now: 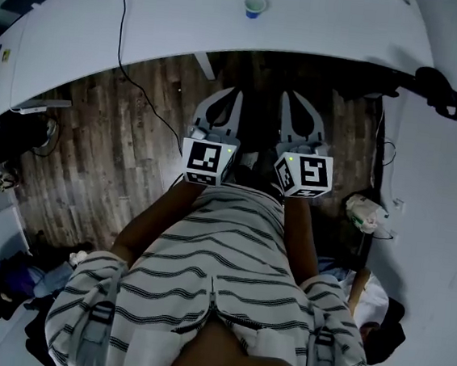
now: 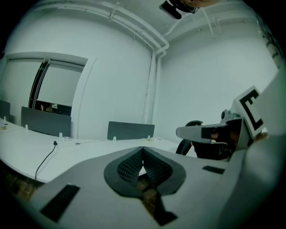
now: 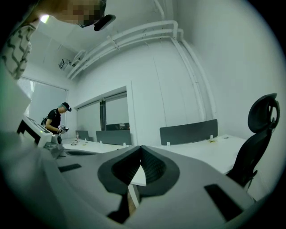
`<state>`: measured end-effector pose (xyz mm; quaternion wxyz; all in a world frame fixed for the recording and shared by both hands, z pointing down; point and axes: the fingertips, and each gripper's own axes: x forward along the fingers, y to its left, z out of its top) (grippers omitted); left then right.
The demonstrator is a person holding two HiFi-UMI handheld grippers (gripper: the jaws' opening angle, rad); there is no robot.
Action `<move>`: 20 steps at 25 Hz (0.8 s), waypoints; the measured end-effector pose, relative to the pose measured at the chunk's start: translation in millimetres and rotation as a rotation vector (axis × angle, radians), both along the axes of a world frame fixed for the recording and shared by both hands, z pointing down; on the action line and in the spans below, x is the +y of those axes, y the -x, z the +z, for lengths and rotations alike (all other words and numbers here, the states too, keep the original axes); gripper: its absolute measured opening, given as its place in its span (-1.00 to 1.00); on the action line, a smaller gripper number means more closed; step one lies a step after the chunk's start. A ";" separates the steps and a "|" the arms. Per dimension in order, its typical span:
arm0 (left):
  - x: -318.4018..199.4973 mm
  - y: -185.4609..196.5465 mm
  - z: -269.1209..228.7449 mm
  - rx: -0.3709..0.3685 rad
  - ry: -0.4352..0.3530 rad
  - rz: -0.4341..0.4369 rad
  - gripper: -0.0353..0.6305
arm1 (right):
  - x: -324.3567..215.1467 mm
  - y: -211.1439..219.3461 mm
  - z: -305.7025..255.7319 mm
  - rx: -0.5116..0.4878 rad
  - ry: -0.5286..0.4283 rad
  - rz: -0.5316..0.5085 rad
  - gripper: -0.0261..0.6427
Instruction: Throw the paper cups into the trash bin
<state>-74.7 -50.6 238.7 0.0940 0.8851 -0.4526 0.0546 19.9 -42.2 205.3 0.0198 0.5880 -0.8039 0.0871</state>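
A single paper cup [image 1: 254, 6] with a blue rim stands upright on the far side of the white curved desk [image 1: 165, 17]. My left gripper [image 1: 235, 92] and right gripper [image 1: 289, 96] are side by side over the wooden floor, short of the desk's near edge and well apart from the cup. In the left gripper view the left gripper [image 2: 143, 148] has its pads together with nothing between them. The right gripper [image 3: 141, 146] looks the same in its own view, shut and empty. No trash bin is in view.
A black cable [image 1: 131, 70] runs from the desk down across the floor. A black office chair [image 1: 445, 94] stands at the far right, also visible as the chair [image 3: 257, 134]. Grey dividers [image 2: 130, 130] line the desks. A person [image 3: 55, 120] stands far off. A white bundle [image 1: 363, 213] lies at the right.
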 end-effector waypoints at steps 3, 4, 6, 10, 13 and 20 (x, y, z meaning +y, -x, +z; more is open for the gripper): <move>-15.8 -14.0 8.7 -0.021 0.013 -0.028 -0.82 | -13.4 -16.3 8.4 -0.009 0.017 -0.012 -0.88; -20.7 -18.3 11.2 -0.028 0.014 -0.035 -0.82 | -17.9 -20.7 11.2 -0.009 0.022 -0.015 -0.88; -31.0 -23.6 18.7 -0.034 0.026 -0.055 -0.82 | -25.6 -26.2 17.6 -0.005 0.033 -0.024 -0.88; -61.2 -29.6 38.4 -0.034 0.049 -0.112 -0.82 | -39.5 -31.2 34.5 0.005 0.057 -0.045 -0.88; -86.3 -34.9 50.8 -0.041 0.053 -0.138 -0.82 | -48.3 -33.2 48.2 0.002 0.076 -0.057 -0.88; -130.8 -46.3 81.4 -0.054 0.076 -0.180 -0.82 | -60.4 -40.1 81.1 -0.005 0.122 -0.066 -0.88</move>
